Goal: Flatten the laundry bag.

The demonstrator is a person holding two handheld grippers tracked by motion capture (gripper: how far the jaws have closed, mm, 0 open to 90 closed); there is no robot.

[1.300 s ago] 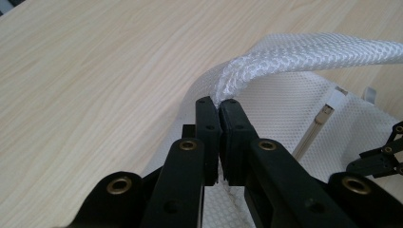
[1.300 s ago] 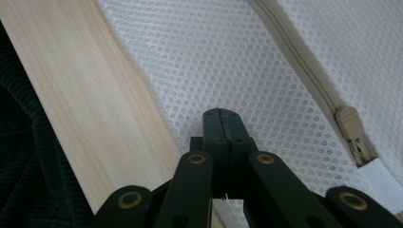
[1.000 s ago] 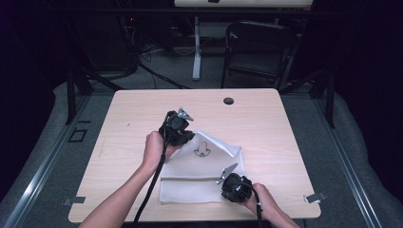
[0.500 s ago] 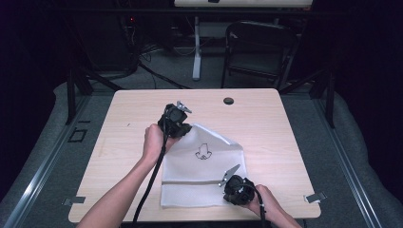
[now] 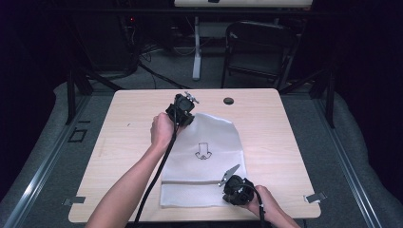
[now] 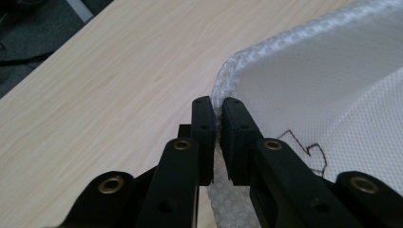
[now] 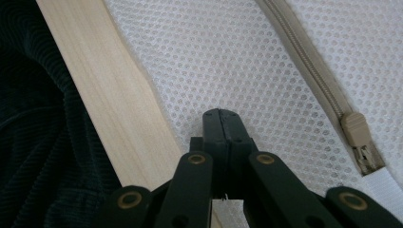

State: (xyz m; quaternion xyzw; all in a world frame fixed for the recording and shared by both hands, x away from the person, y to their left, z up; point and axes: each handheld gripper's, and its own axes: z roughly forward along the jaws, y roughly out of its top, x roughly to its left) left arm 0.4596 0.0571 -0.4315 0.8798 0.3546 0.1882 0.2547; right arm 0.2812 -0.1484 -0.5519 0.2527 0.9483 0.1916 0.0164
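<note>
The left gripper (image 6: pixel 216 116) pinches the far rim of the white mesh bag (image 5: pixel 214 142); the right gripper (image 7: pixel 221 118), jaws pressed together, rests on the bag's near end beside its zipper (image 7: pixel 304 52). The bag lies on the wooden table (image 5: pixel 285 128), a chair (image 5: pixel 259 47) beyond

The small dark mark (image 5: pixel 203 151) on the white mesh bag (image 5: pixel 209 142) is showing too small to identify. The left gripper (image 6: pixel 216 107) is hiding the bag's pinched far edge.
</note>
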